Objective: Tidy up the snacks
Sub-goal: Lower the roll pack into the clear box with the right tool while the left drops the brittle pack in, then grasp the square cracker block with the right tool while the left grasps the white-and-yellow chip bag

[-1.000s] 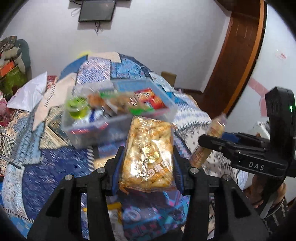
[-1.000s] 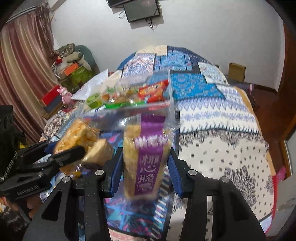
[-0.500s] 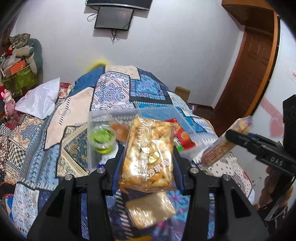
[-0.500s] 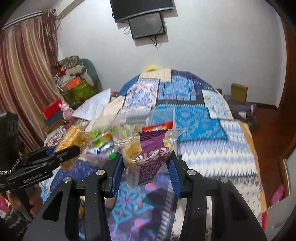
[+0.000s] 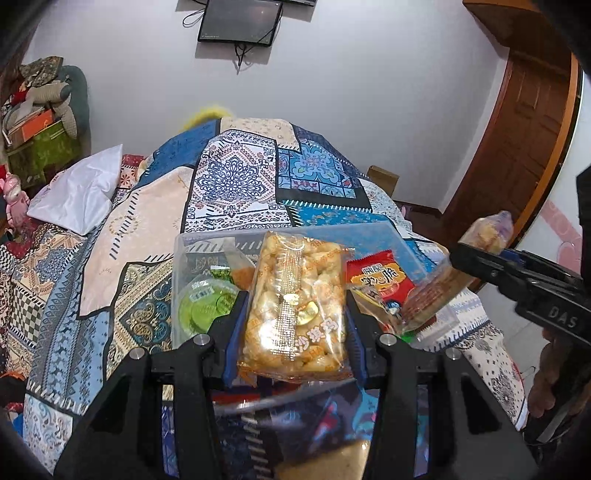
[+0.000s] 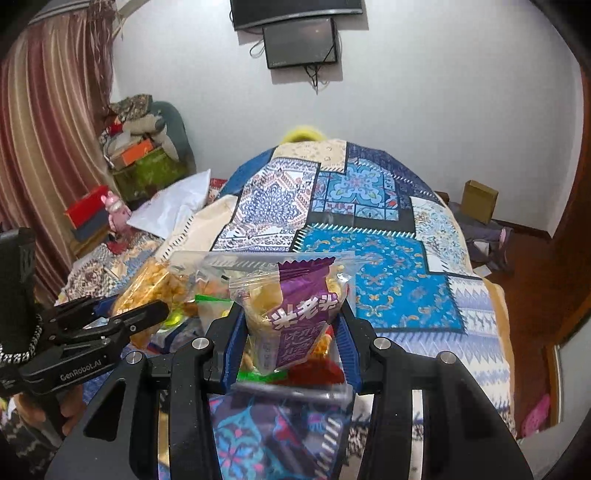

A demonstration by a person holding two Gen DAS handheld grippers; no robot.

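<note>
Snacks: we hold two, one per gripper, over the clear bin (image 5: 402,240) at frame centre, presumably to drop them in. Left gripper (image 5: 293,314) clamps the golden puffed-rice pack (image 5: 295,306); right gripper (image 6: 286,325) pinches the purple-label pack (image 6: 295,314) (tilted). Bin already holds a green jelly cup (image 5: 205,306) and red packet (image 5: 380,278). It sits on a patchwork-quilted bed (image 6: 369,229); white wall, a screen (image 5: 240,20) at top.

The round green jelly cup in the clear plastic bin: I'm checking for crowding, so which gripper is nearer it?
Left. The left gripper sits right beside the green jelly cup, above the clear bin; the right gripper hangs off past the bin's opposite side.
</note>
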